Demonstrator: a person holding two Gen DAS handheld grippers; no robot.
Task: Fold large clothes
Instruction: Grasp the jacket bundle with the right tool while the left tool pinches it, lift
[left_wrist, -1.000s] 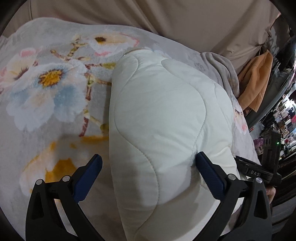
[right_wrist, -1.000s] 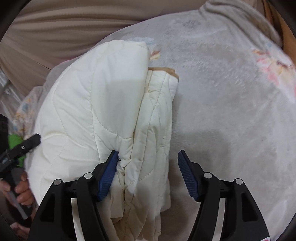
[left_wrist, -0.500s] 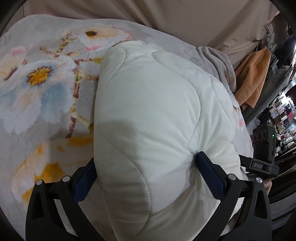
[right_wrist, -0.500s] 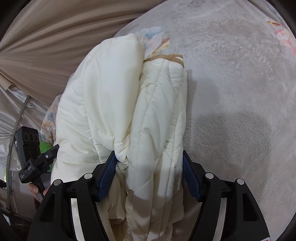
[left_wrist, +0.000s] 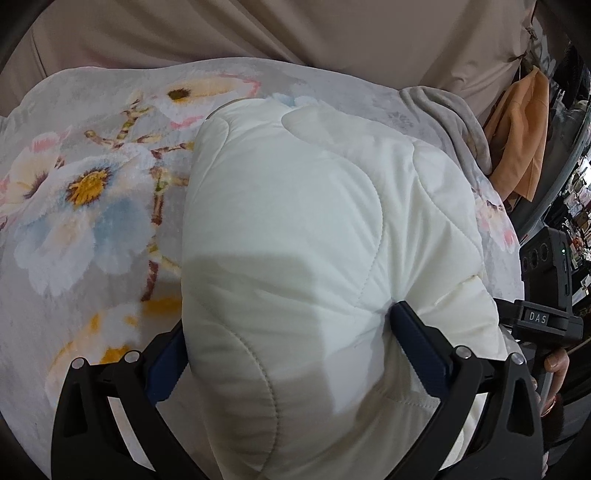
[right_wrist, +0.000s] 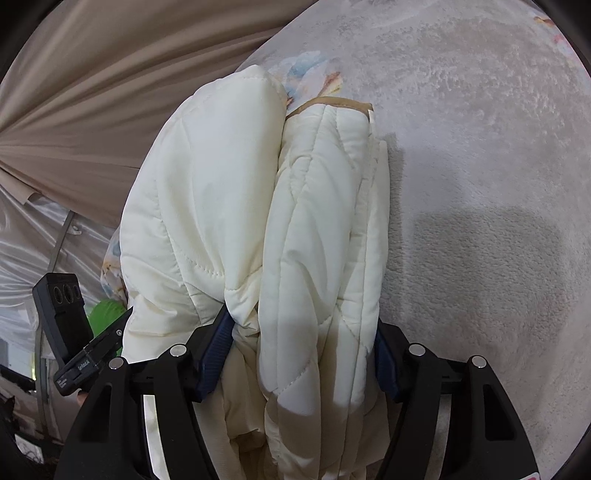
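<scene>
My left hand-held gripper stands wide around the bulky cream quilted jacket; its right blue pad digs into the padding, while the left pad is half hidden behind the bulge, so contact there I cannot confirm. My right hand-held gripper has just been closing and now pinches a thick folded bundle of the same jacket between both blue pads at a middling width.

The jacket lies folded in a puffy roll on the bed, over a floral plush blanket. In the right wrist view its far end with a tan trim rests on grey blanket, and open blanket stretches away to the right. To the left the bed's edge meets beige curtain fabric.

The jacket's near end runs out of frame beneath both cameras. At the right of the left wrist view I see the other rig's black body and a few fingers.
</scene>
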